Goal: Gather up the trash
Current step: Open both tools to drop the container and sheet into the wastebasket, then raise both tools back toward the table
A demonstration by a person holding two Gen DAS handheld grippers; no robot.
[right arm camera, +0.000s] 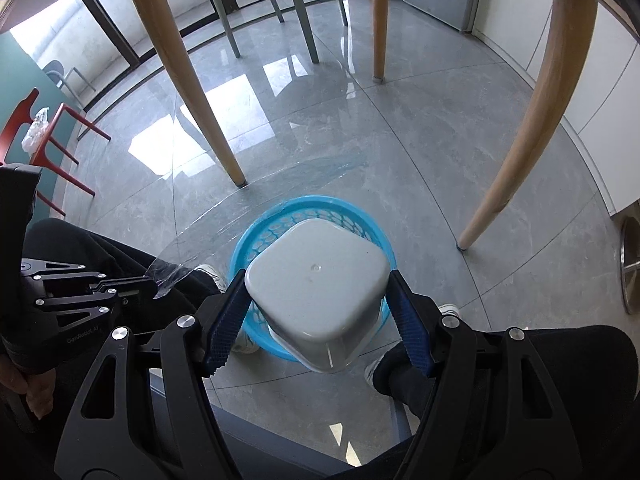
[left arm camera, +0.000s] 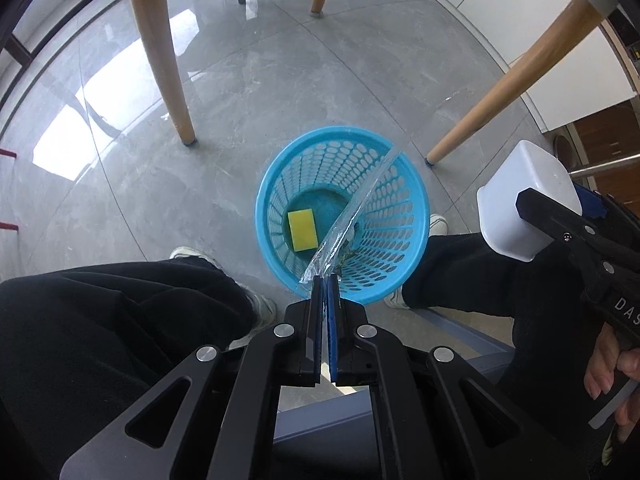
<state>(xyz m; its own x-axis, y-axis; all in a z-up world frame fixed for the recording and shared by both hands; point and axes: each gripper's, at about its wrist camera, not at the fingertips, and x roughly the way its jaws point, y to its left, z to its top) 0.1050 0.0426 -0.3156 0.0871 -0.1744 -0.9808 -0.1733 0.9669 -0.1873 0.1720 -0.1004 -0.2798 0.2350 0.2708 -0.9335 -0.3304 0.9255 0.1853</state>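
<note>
Dropping the clear plastic film strip [left arm camera: 352, 216] cleanly means parting the left gripper [left arm camera: 325, 280], now pinched shut on its end, only over the round blue perforated plastic basket [left arm camera: 404, 248]. The right gripper [right arm camera: 316, 308] clamps a white square plastic tub [right arm camera: 316, 284] bottom-up just above that basket, so it should stay centred there.

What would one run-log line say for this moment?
left tongs: shut on clear plastic film | right tongs: gripping white tub | both above blue basket | inside: yellow sponge

Blue perforated basket [left arm camera: 400, 184], yellow sponge [left arm camera: 303, 229]
</note>
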